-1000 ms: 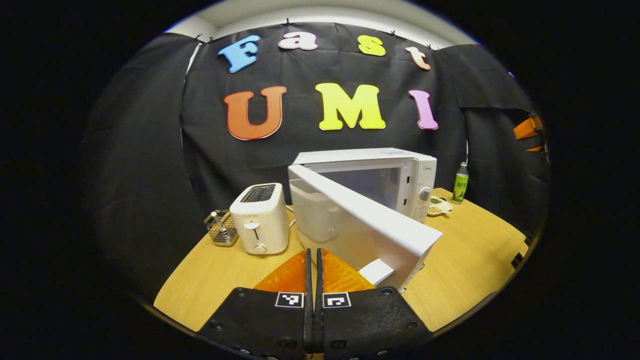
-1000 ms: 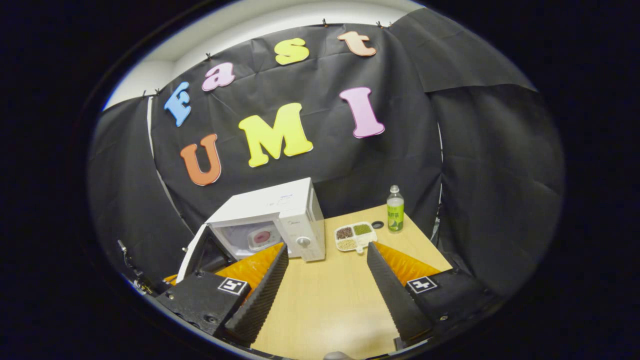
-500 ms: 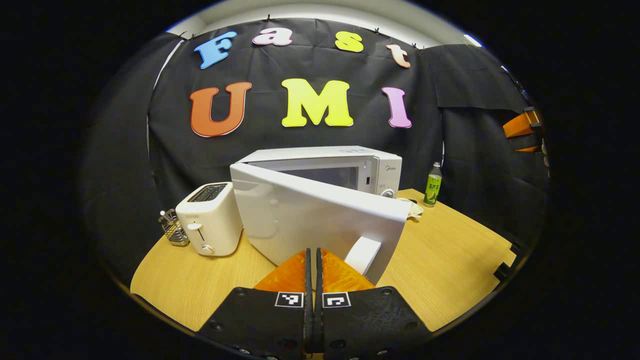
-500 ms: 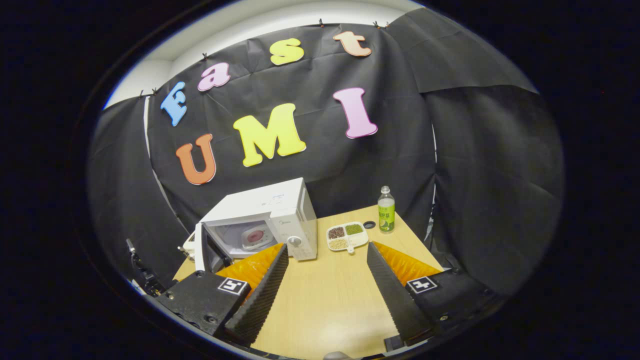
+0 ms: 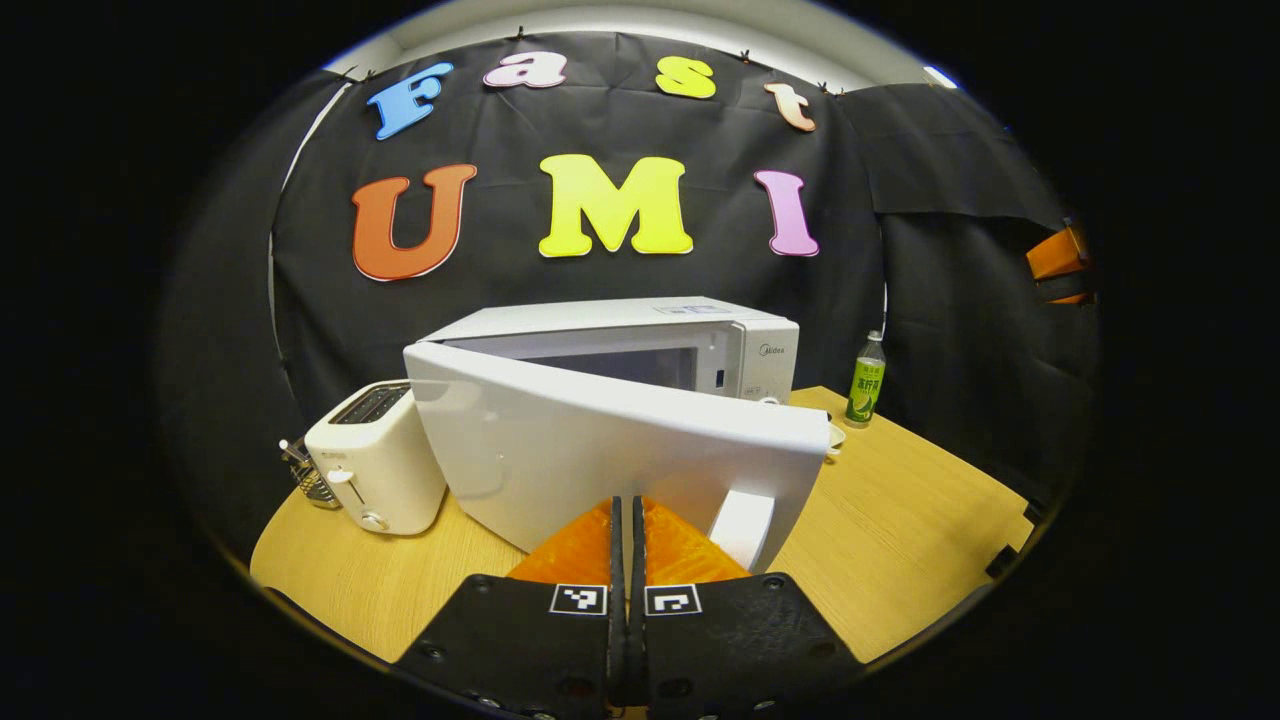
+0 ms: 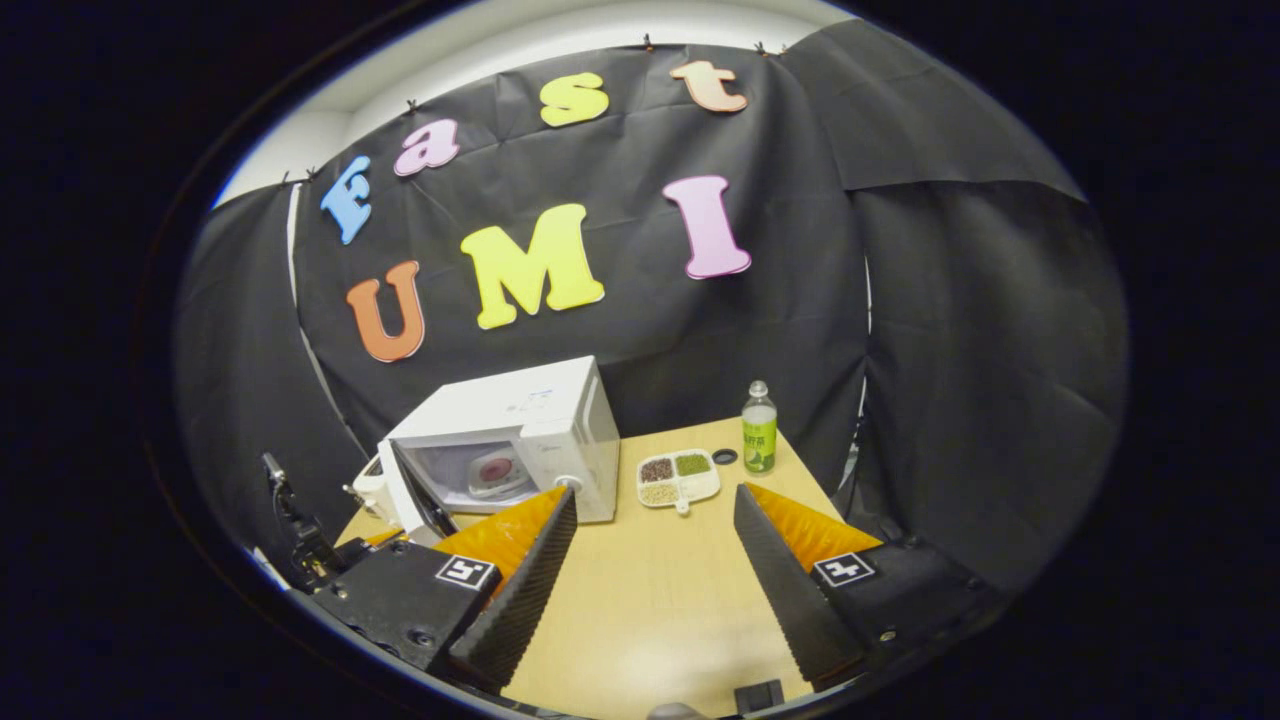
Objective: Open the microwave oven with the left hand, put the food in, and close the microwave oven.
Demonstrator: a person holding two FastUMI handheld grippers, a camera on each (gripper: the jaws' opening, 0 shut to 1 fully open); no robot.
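The white microwave stands at the back of the wooden table. Its door is swung open toward me, with the handle at its right end. My left gripper is shut with nothing between its fingers, just in front of the door's lower edge and left of the handle. In the right gripper view the microwave shows its open cavity. A white divided dish of food lies to its right. My right gripper is open above the table, short of the dish.
A white toaster and a wire utensil rack stand left of the microwave. A green-labelled bottle stands behind the dish, near the table's back right corner. Black cloth walls close off the booth.
The microwave door has swung wider and now faces my left gripper more squarely. The left view has shifted leftward. My right gripper has drawn back a little, still open.
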